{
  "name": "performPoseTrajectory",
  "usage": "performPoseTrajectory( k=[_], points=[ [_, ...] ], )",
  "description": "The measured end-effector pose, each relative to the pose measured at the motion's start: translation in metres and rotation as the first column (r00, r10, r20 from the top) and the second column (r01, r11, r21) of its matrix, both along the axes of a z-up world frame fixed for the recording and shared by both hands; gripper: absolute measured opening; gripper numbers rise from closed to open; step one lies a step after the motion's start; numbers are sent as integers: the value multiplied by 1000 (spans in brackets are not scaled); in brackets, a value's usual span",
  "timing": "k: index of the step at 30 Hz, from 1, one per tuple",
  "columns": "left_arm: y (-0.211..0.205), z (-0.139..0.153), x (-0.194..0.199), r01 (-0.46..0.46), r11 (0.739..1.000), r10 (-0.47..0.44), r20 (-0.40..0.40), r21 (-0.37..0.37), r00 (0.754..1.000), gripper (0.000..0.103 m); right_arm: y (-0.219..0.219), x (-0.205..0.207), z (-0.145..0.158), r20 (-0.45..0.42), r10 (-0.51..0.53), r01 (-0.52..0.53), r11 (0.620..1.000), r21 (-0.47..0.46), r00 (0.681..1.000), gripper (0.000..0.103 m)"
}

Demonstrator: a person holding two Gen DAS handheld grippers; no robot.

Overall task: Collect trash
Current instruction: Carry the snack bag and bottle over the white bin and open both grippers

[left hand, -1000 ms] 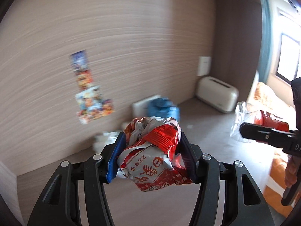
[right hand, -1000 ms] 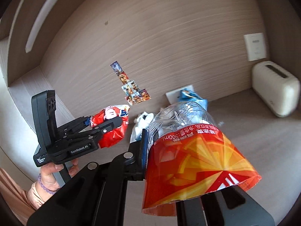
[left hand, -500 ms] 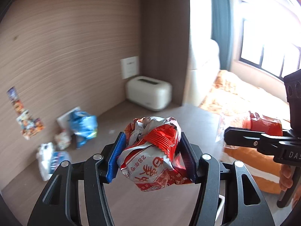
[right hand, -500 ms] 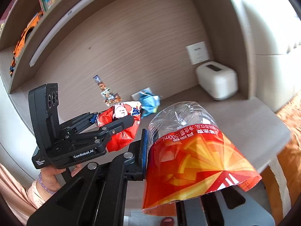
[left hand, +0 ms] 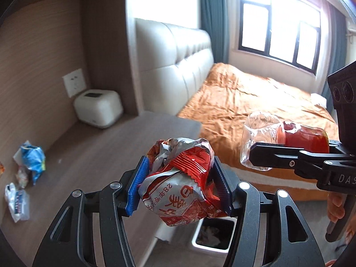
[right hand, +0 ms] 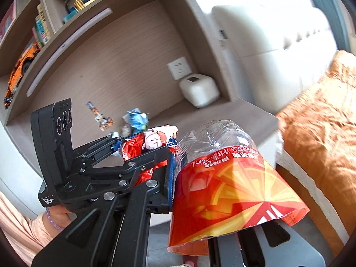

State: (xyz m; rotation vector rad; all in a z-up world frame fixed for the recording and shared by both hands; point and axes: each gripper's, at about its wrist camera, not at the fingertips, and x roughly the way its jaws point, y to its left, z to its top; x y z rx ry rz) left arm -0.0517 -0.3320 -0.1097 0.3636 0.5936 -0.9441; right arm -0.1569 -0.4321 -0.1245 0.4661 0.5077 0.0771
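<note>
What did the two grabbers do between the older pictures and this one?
Both swung away from the desk wall toward the bed, so the white bin on the floor now shows under the left gripper. Nothing was grabbed or dropped. The left one still squeezes the crumpled red snack bag, the right gripper still holds the plastic bottle, and the other wrappers stayed on the desk.

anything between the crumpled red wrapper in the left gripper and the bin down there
Nothing visible. The left hand-held gripper holds the crumpled red and silver snack wrapper almost directly above the white open-topped trash bin on the floor beside the desk, with only open air between.
</note>
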Motion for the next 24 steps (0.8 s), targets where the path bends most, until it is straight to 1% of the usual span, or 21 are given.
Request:
performPoseTrajectory(
  k=[6,10,16,19,21,22,24],
  points=[
    [-33,-30,-27,84,995,-81,-44,54,996,56,-19,-35,-27,-35,-69,70,997,23,997,7],
    [-49,-56,-34,126,988,-119,-82,88,989,56,-27,-46,-51,-84,-108,110,994,19,991,7],
    [-70,-106,-41,187,973,-170,-132,133,977,56,-44,-54,-95,-151,-143,154,986,63,978,7],
    [-78,-137,-40,219,965,-195,-163,143,967,56,-53,-52,-126,-187,-150,167,983,81,971,7],
    [-83,-164,-39,239,960,-210,-190,148,959,56,-57,-49,-147,-208,-151,173,981,90,966,7],
    [-86,-182,-39,255,956,-222,-208,146,952,56,-60,-47,-162,-221,-151,176,980,97,964,7],
    [-92,-216,-38,270,949,-228,-234,166,945,56,-63,-42,-191,-252,-148,182,977,115,956,7]
  ],
)
